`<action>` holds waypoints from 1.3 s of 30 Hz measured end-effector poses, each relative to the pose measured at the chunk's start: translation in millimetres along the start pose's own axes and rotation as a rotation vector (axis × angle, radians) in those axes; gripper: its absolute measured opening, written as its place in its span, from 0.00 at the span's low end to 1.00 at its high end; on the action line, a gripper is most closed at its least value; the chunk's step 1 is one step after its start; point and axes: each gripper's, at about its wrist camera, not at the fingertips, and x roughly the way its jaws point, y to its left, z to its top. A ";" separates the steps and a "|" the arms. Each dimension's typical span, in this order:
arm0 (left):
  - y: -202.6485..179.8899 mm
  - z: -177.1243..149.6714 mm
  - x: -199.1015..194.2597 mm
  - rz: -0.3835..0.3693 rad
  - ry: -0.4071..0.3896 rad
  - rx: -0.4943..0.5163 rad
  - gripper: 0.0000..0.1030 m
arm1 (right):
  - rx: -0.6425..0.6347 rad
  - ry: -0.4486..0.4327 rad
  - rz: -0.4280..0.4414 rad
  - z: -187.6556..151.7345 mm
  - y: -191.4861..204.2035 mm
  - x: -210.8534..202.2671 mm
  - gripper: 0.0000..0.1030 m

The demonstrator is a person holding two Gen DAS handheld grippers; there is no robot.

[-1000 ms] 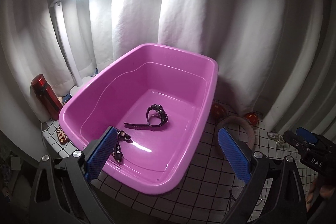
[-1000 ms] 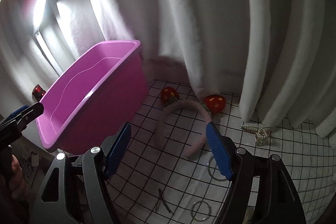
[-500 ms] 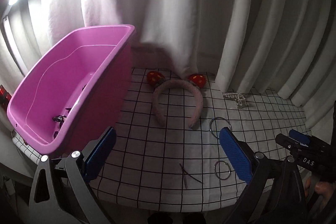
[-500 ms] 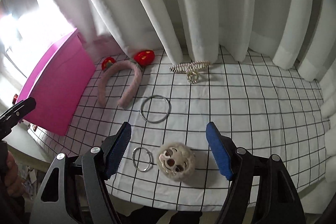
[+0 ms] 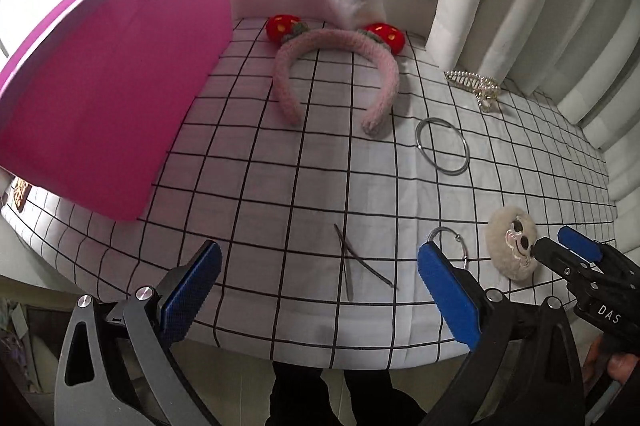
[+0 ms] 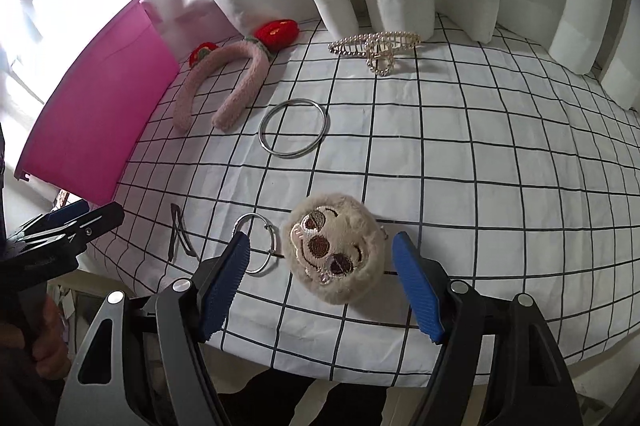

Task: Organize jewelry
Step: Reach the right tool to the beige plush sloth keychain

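Both views have swung off the pink tub (image 5: 116, 74) onto the cloth; our right gripper (image 6: 322, 280), jaws apart, now brackets the plush charm (image 6: 334, 254), our left gripper (image 5: 316, 290) gaping over the hairpins (image 5: 352, 262), nothing gripped yet.

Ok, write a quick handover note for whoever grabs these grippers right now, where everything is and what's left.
Left hand-held gripper: open, empty, over the hairpins near the table's front edge.
Right hand-held gripper: open, empty, fingers either side of the plush face charm, not closed on it.
On the checked cloth: strawberry headband, pearl hair claw, large bangle, small ring beside the charm.
Pink bin stands at the left; its inside is out of view.
Done: cannot tell from here.
Left: all six loose pieces, probably into the bin; the charm looks the likely next pick.
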 end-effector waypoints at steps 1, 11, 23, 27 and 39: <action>-0.4 -2.2 3.4 0.002 0.006 -0.001 0.94 | -0.005 0.003 0.000 -1.0 0.3 2.9 0.68; -14.1 -18.2 32.4 -0.013 0.025 0.024 0.94 | -0.034 0.009 -0.028 -9.3 -5.5 20.0 0.68; -24.9 -28.0 53.9 -0.039 0.028 0.026 0.94 | -0.061 0.020 -0.051 -12.4 -3.7 35.5 0.68; -22.6 -28.2 61.0 -0.045 0.031 0.007 0.94 | -0.063 0.035 -0.061 -11.1 -4.2 43.4 0.68; -26.1 -32.9 70.7 -0.018 0.014 0.025 0.94 | -0.086 0.032 -0.071 -8.9 -3.3 52.8 0.68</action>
